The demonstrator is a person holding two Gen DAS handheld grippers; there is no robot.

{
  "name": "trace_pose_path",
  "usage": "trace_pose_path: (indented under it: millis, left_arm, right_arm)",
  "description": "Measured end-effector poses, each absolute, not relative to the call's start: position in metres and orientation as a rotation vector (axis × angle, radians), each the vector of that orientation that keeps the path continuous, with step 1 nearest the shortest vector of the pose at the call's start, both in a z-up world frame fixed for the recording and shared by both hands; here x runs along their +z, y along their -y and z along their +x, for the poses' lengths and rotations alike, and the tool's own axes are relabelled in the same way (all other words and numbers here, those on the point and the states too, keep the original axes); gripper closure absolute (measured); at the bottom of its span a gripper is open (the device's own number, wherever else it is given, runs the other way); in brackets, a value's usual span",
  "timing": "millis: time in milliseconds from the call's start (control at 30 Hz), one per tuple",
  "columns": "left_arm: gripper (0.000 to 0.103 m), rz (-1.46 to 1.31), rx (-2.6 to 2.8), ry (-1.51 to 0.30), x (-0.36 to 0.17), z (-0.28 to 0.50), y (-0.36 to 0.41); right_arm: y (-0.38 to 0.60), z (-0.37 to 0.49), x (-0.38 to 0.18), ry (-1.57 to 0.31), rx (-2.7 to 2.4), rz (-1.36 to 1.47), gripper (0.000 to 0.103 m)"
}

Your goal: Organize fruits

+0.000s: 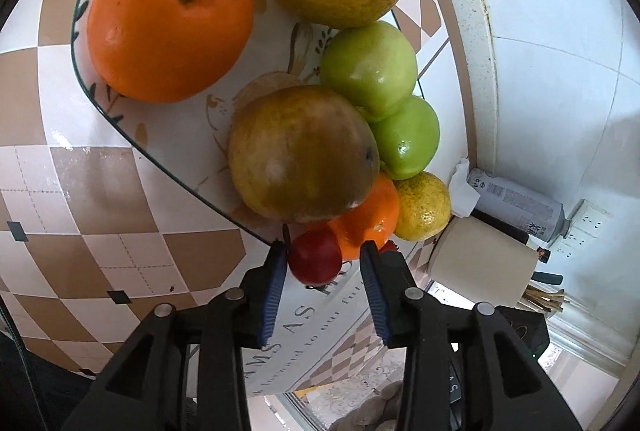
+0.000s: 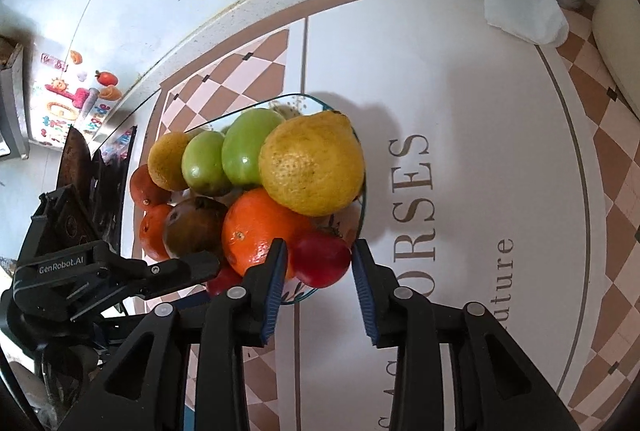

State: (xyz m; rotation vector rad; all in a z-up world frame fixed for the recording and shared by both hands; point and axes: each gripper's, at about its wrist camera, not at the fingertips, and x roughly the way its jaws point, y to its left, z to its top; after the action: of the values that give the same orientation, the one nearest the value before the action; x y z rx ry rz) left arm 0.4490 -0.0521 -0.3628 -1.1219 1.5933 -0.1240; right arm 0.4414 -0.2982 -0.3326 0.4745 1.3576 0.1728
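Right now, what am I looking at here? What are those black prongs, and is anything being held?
No robot: a person holds a two-fingered tool in each hand, each with a camera looking along its fingers. One picture is from the left tool, the other from the right tool. Both look down on a glass plate on a patterned mat, piled with oranges, a lemon, green apples and more. Each tool's blue-padded fingers stand open, with a small red fruit at the tips. Nothing seems gripped yet.
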Motion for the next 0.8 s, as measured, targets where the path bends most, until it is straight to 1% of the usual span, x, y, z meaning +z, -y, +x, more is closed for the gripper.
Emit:
trace_pose_path:
  millis: [67,300,400,433,467,533,667,767,800]
  left_arm:
    - [0.066,-1.123,-0.123,-1.59,-0.362,0.449,0.053]
    - [0.065,-1.133,-0.116,-1.589,-0.362,0.449,0.049]
    - [0.065,-1.094,-0.119,-1.592,-0.357,0.448,0.05]
    - [0.065,-1.077,-0.121,-1.595,-0.355,0.447,0.051]
    - [0.065,-1.038,-0.124,-1.599,-0.352,0.446,0.052]
    - [0.065,-0.926,-0.125,-1.608,-0.342,0.444,0.055]
    - [0.065,-0.584,-0.106,-1.6,-0.318,0.434,0.064]
    - [0.065,-0.337,-0.082,-1.554,-0.298,0.427,0.071]
    - [0.06,-0.272,-0.07,-1.538,-0.293,0.424,0.072]
  right_arm:
    - [0.3,0.44,-0.333,-1.358,0.173,0.477,0.057]
    - [0.303,0.437,-0.33,-1.351,0.177,0.481,0.053]
    - [0.303,0.432,-0.322,-1.343,0.18,0.457,0.045]
    - [0.303,0.43,-0.318,-1.34,0.175,0.438,0.036]
    - [0.302,0.428,-0.314,-1.338,0.17,0.424,0.023]
    - [0.302,0.422,-0.304,-1.329,0.152,0.382,0.012]
    - [0.297,0.408,-0.284,-1.318,0.077,0.233,0.011]
    - [0.292,0.396,-0.269,-1.301,0.056,0.193,0.01]
    - [0.291,0.393,-0.265,-1.298,0.051,0.184,0.01]
